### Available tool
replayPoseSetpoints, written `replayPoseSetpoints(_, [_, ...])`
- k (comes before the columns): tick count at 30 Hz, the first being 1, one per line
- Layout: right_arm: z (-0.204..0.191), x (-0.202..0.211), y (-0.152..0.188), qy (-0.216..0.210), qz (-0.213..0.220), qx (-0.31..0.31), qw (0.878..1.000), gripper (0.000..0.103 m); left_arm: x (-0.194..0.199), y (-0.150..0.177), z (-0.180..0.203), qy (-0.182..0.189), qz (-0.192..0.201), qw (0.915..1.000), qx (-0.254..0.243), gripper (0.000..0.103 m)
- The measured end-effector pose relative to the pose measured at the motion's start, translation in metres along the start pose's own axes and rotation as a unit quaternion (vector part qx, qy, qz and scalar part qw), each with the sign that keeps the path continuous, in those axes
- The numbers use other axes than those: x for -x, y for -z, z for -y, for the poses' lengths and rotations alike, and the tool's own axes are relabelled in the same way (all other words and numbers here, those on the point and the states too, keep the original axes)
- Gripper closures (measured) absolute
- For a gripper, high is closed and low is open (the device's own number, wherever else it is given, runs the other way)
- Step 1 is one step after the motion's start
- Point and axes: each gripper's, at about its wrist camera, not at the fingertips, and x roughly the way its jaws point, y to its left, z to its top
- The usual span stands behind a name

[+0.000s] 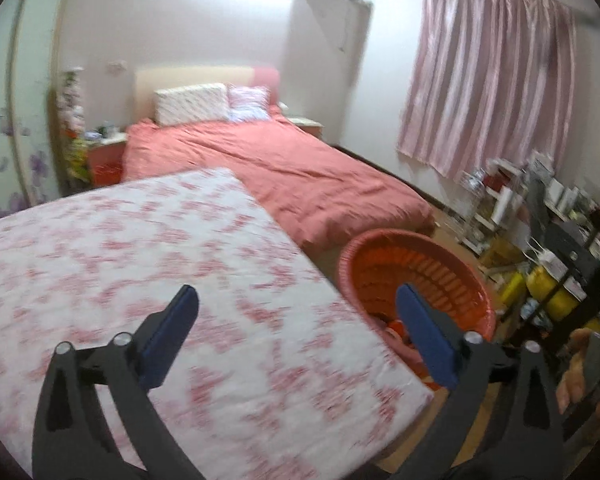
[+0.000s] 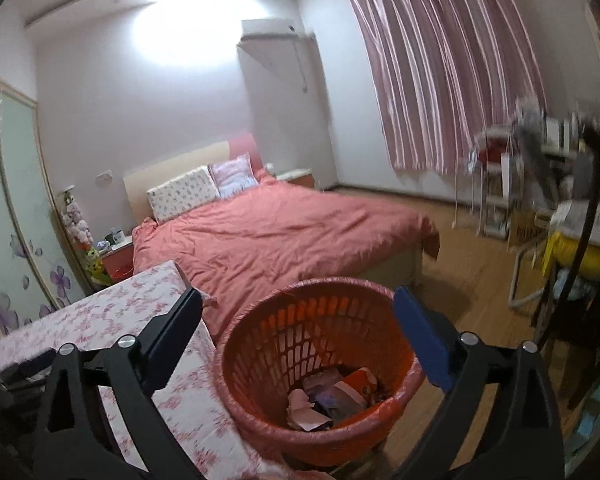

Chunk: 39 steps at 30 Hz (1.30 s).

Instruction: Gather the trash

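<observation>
An orange slatted waste basket (image 2: 320,364) with a pink liner stands on the wood floor beside a table. Crumpled paper and wrappers (image 2: 332,396) lie at its bottom. It also shows in the left wrist view (image 1: 416,280). My right gripper (image 2: 298,320) is open and empty, hovering over the basket's mouth. My left gripper (image 1: 296,320) is open and empty above the table with the pink floral cloth (image 1: 160,280), its right finger over the basket's edge.
A bed with a salmon cover (image 2: 280,232) lies beyond the basket. Cluttered shelves and yellow containers (image 1: 548,272) stand at the right under pink curtains (image 2: 452,80). A floral wardrobe door (image 2: 16,240) is at the left. Wood floor (image 2: 480,280) lies right of the basket.
</observation>
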Motion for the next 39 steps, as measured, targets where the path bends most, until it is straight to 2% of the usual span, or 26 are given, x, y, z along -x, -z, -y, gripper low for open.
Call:
replayPoseSetpoints(2, [-0.014,0.023,0.003,0.027,0.038,0.029,0.999,0.002,0.026,0.005,-0.013,-0.021,0.013,0.9997,0.010,0.004])
replayPoseSetpoints(4, [-0.022,0.035,0.005,0.029,0.052,0.038,0.998,0.002,0.046,0.012,-0.022,-0.035,0.021,0.9990,0.018,0.004])
replayPoseSetpoints(9, [-0.031,0.064,0.011,0.000,0.029,0.035,0.999,0.002,0.091,0.033,-0.039,-0.079,0.045,0.9952,0.034,0.004])
replayPoseSetpoints(13, [-0.033,0.077,0.017,-0.004,0.016,0.030,0.999,0.002,0.120,0.052,-0.044,-0.115,0.059,0.9908,0.042,0.004])
replayPoseSetpoints(20, [-0.056,0.090,0.032,0.015,0.009,0.065,0.998,0.002,0.154,0.074,-0.040,-0.162,0.085,0.9828,0.022,0.004])
replayPoseSetpoints(24, [-0.065,0.094,0.043,0.029,-0.002,0.074,0.997,0.002,0.160,0.081,-0.040,-0.170,0.084,0.9816,0.023,0.004])
replayPoseSetpoints(29, [-0.069,0.096,0.052,0.040,-0.025,0.074,0.996,0.002,0.161,0.093,-0.044,-0.163,0.063,0.9841,0.033,0.004])
replayPoseSetpoints(39, [-0.072,0.104,0.069,0.045,-0.050,0.076,0.995,0.002,0.157,0.108,-0.046,-0.160,0.042,0.9847,0.054,0.004])
